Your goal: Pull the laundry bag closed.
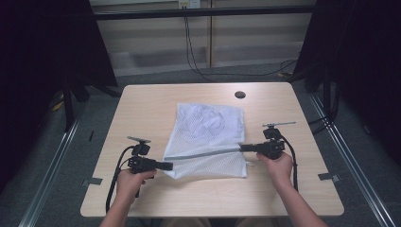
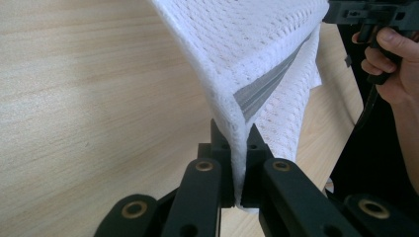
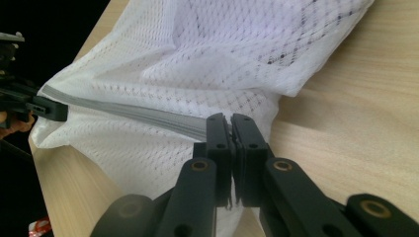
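A: Where is the bag?

B: The white mesh laundry bag (image 1: 208,139) lies in the middle of the light wooden table (image 1: 142,101), with its near edge raised off the surface. A grey zipper strip (image 1: 208,153) runs across it from 1 gripper to the other.

A: And the left gripper?

B: The left gripper (image 1: 166,166) sits at the bag's near left corner, held by the person's left hand (image 1: 130,182). In the left gripper view its 2 jaws are pressed together on a fold of the mesh, right where the grey strip ends, and the cloth rises from them like a tent.

A: The right one?

B: The right gripper (image 1: 244,147) is at the bag's right edge, in the person's right hand (image 1: 276,165). In the right gripper view the jaws are clamped on the end of the zipper strip, with mesh bunched beside them.

A: Is the strip slack?

B: It looks pulled fairly straight between the 2 grips. The far part of the bag rests flat on the table and shows a dark pattern through the mesh; I cannot tell what is inside.

A: Anything else on the table?

B: A small dark round hole (image 1: 240,94) near the far edge, well apart from the bag. Black cables (image 1: 112,182) trail from the grippers toward the person.
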Tool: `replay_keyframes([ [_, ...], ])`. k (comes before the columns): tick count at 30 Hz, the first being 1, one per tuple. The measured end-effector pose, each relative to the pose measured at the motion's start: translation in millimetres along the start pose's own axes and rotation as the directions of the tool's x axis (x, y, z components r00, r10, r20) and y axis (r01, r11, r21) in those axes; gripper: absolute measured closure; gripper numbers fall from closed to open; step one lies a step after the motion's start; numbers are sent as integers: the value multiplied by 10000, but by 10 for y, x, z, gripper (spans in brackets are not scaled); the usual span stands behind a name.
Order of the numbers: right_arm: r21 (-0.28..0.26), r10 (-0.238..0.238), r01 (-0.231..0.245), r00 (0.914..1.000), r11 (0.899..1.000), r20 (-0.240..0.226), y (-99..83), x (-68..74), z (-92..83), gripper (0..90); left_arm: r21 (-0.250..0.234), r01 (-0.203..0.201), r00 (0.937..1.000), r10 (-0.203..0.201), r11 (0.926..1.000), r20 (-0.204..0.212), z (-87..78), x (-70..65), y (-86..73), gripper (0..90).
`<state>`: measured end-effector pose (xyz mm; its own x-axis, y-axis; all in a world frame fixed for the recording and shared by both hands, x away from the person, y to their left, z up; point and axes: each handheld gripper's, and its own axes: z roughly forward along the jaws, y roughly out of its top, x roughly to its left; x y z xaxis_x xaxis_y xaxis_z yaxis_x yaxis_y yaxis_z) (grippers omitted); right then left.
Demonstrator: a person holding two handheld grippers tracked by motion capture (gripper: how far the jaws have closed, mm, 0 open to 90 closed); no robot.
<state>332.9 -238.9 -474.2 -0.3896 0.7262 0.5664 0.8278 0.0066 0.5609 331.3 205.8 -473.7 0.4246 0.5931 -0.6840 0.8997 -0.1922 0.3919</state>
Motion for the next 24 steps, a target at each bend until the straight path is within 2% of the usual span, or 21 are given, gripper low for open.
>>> replay_keyframes([
  [13,-44,4,-4,10000,10000,94,-3,-13,-36,870,22,-36,10000,36,10000,-66,7,6,-3,891],
  [15,-77,132,-133,9999,9999,-22,-6,-21,-40,870,91,-16,10000,16,10000,-20,9,9,-3,891],
  [17,-69,124,-124,9999,9999,31,-9,-22,-41,870,-83,111,9999,-111,9999,-35,24,-1,-4,890],
  [19,-44,110,-110,9999,9999,-16,-10,-22,-41,870,67,-40,10000,41,10000,-15,12,16,-4,890],
  [21,-52,144,-145,9999,9999,-89,-14,-24,-42,870,-3,-36,10000,36,10000,-89,25,5,-8,889],
  [22,-59,78,-78,10000,10000,-31,-15,-15,-41,870,153,-174,9998,175,9997,-78,23,10,-9,887],
  [24,11,42,-42,10000,10000,-12,-12,1,-45,869,148,-386,9991,388,9991,-153,23,7,-11,860],
])
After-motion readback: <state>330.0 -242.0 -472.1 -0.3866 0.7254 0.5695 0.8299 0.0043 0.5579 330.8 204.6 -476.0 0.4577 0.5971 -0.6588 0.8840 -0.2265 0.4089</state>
